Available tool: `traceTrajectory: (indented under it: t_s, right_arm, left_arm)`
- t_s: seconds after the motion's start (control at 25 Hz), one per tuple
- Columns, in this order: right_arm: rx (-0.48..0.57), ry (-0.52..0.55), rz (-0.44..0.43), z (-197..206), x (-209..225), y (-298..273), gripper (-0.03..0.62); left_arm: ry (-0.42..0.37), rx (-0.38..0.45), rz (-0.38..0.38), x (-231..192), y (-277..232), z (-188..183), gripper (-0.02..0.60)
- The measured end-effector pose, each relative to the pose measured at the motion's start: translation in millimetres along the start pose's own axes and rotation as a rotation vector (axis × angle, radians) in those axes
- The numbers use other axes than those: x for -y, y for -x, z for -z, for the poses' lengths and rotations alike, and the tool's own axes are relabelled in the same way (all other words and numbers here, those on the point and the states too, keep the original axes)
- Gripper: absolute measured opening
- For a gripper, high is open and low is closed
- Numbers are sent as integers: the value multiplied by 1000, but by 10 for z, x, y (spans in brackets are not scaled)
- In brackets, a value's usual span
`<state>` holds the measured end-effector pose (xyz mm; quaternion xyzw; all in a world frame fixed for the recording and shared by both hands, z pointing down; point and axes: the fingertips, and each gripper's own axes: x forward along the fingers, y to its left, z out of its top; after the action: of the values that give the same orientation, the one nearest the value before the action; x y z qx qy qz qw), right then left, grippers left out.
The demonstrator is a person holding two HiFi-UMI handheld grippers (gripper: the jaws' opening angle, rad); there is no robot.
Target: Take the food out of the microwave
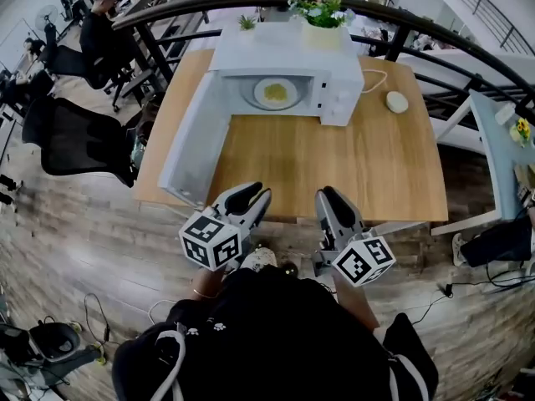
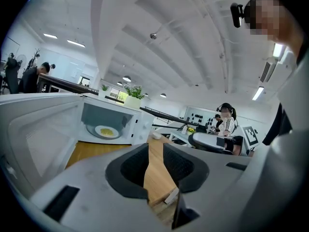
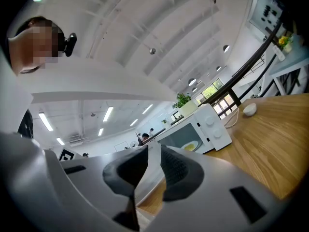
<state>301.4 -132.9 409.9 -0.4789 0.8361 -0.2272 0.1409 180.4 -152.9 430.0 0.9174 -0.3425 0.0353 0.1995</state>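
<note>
A white microwave (image 1: pixel 338 69) stands at the far side of the wooden table (image 1: pixel 359 161), its door (image 1: pixel 196 140) swung wide open to the left. Inside lies a white plate of yellow food (image 1: pixel 275 93), also seen in the left gripper view (image 2: pixel 107 131) and the right gripper view (image 3: pixel 191 145). My left gripper (image 1: pixel 255 192) (image 2: pixel 155 151) and right gripper (image 1: pixel 328 194) (image 3: pixel 154 153) hover side by side at the table's near edge, well short of the microwave. Each has its jaws drawn together to a thin slit with nothing between them.
A potted plant (image 1: pixel 322 11) sits on top of the microwave. A small white round object (image 1: pixel 396 102) on a cord lies right of it. Black office chairs (image 1: pixel 79 144) stand at the left, a white table (image 1: pixel 501 153) at the right, a dark railing (image 1: pixel 418 23) behind.
</note>
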Motion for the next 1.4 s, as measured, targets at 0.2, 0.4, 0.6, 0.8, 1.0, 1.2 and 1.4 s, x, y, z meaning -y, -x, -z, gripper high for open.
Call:
traceTrajectory:
  t_s: [0.2,0.4,0.6,0.8,1.0,1.2,1.4]
  right_arm:
    - [-8,-44,-14,0,110,-192,71]
    - [-20,-48,-3,-78,292,-464,84]
    - [-64,-69,14,-100,494,-822,97]
    - [-107,-100,38,-68,725,-1237,113]
    - [-147,-133,72,40,920,-1674,121]
    - [-173,-211,144,188,1213,-1978,136]
    - [-183,-277,213,314,1531,-2255,150]
  left_arm:
    - [13,-5,-41,-209,-101,-29,78]
    - [8,12,-58,-472,-338,-161,84]
    - [-16,-21,-64,-780,-701,-211,91]
    - [39,-27,-68,-1168,-1025,-281,95]
    - [95,-55,-81,-1598,-1308,-260,118]
    - [233,-77,-100,-1955,-1558,-102,145]
    - [342,-72,-147,-2278,-1742,-21,163]
